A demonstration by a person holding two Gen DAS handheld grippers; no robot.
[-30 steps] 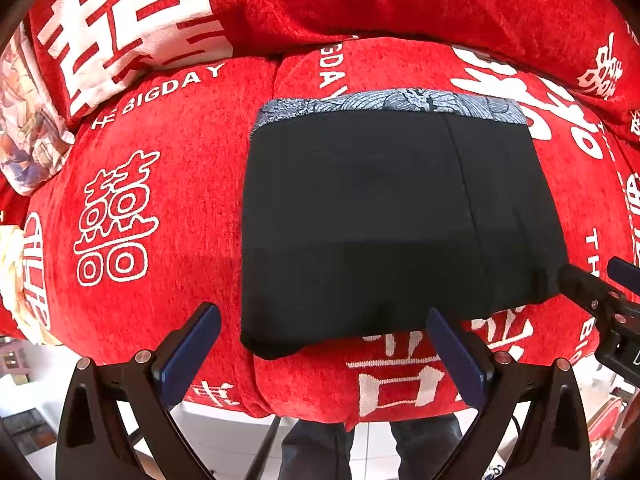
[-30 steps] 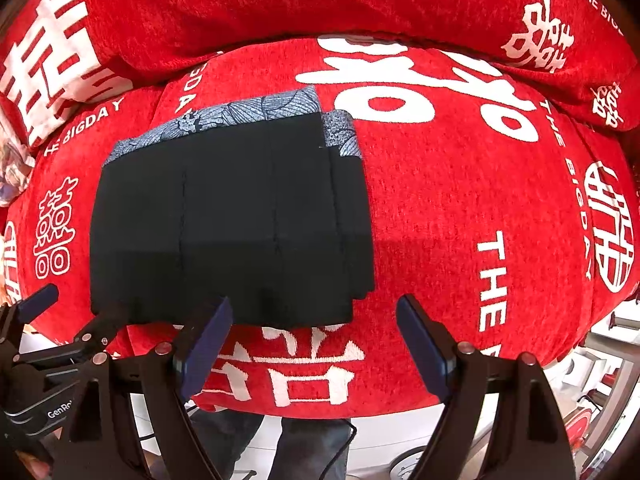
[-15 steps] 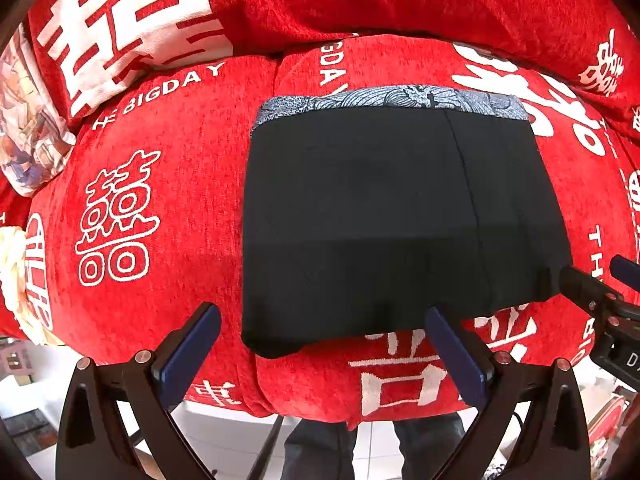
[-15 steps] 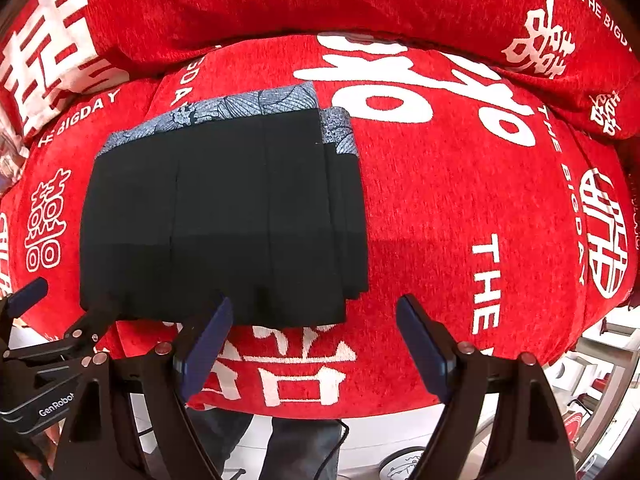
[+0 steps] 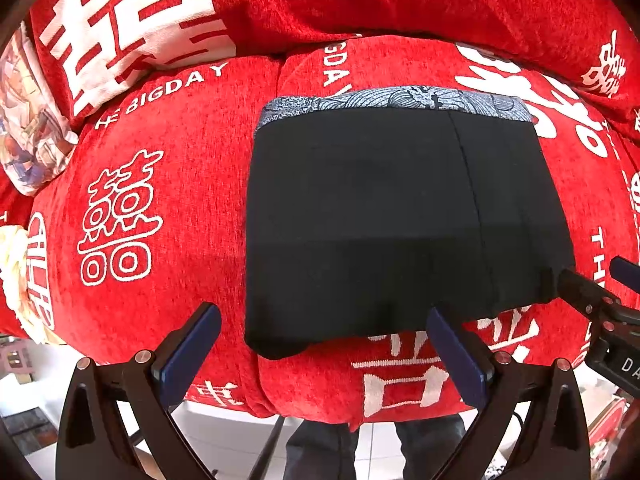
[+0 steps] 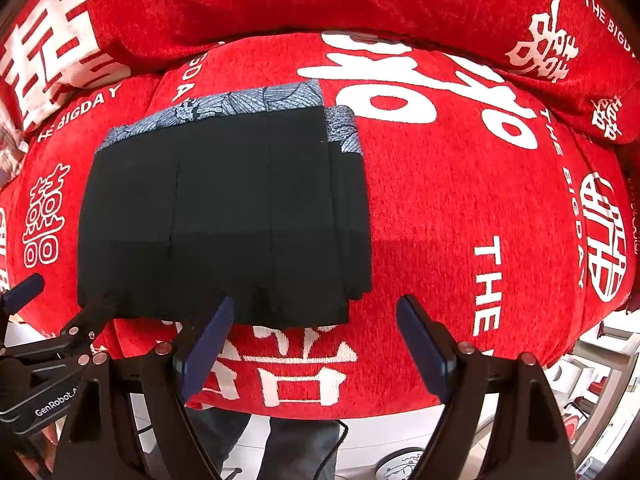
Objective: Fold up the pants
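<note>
The black pants (image 5: 384,220) lie folded into a flat rectangle on the red sofa seat (image 5: 160,184), with a blue-grey patterned waistband (image 5: 400,100) along the far edge. They also show in the right wrist view (image 6: 224,220). My left gripper (image 5: 320,344) is open and empty, just in front of the pants' near left corner. My right gripper (image 6: 316,336) is open and empty, in front of the near right corner. Each gripper shows at the edge of the other's view, the right one (image 5: 600,308) and the left one (image 6: 52,332).
The sofa cover is red with white characters; the backrest cushions (image 5: 360,0) rise behind the seat. A printed pillow (image 5: 28,120) lies at the far left. The seat's front edge drops to a white tiled floor (image 6: 400,432). The person's dark trouser legs (image 5: 372,448) stand below.
Both grippers have shifted slightly, so the pants sit a bit more to the left in the right wrist view. The pants have not moved and both grippers stay open.
</note>
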